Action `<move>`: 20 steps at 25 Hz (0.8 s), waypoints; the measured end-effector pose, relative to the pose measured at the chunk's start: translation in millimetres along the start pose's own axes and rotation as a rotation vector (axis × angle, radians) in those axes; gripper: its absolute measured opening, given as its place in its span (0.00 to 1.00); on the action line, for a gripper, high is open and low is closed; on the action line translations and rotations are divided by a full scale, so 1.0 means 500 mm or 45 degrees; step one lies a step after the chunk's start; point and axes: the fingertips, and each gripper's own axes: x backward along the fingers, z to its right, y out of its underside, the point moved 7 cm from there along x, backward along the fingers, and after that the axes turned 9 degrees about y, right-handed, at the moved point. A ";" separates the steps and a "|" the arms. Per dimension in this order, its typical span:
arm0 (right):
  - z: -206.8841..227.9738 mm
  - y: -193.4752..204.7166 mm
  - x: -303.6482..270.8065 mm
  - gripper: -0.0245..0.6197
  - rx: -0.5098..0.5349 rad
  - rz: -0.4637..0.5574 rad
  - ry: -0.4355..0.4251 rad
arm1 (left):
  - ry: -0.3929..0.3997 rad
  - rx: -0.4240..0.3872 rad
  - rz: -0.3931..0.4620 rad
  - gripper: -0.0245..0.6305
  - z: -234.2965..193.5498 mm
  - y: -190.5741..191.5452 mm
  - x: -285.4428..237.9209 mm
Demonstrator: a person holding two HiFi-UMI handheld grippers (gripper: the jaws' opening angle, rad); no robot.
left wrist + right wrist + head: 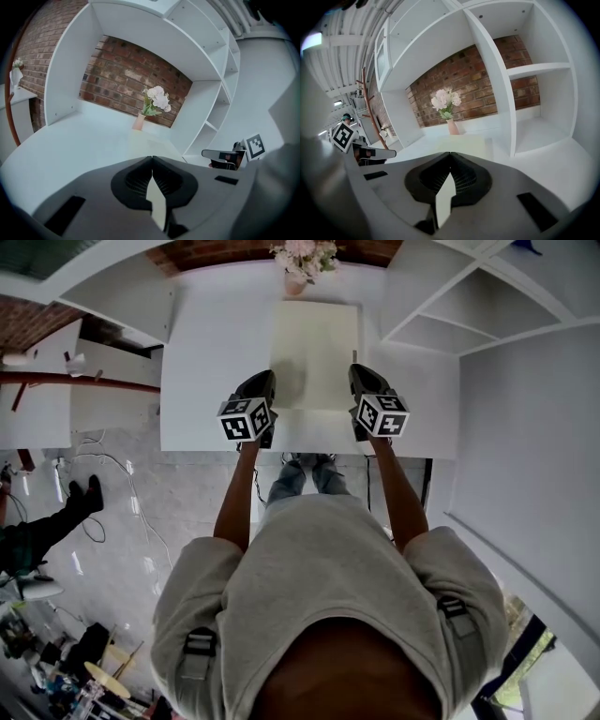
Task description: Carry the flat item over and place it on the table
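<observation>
1. left gripper (266,388) clamped tight on the left edge of the cream board (314,352)
2. right gripper (360,381) same, pinching the right edge
3. board sits level over the white table (206,352), flower vase (300,263) just past its far end
4. step looks like the carry; next needs both hands kept level, board lowered flat, then jaws opened

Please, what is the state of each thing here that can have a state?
Board: lying flat on the table.
Left gripper: shut, at the board's near left corner.
Right gripper: shut, at its near right corner.
Vase: upright, flowers in it, beyond the board.
</observation>
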 end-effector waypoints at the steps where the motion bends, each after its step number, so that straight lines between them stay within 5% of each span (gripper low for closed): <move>1: -0.004 -0.004 0.011 0.08 0.017 0.015 -0.004 | 0.003 -0.012 0.004 0.06 0.007 0.001 0.007; 20: -0.090 -0.129 0.116 0.08 0.211 0.245 -0.078 | 0.046 -0.201 0.235 0.06 0.076 -0.121 0.125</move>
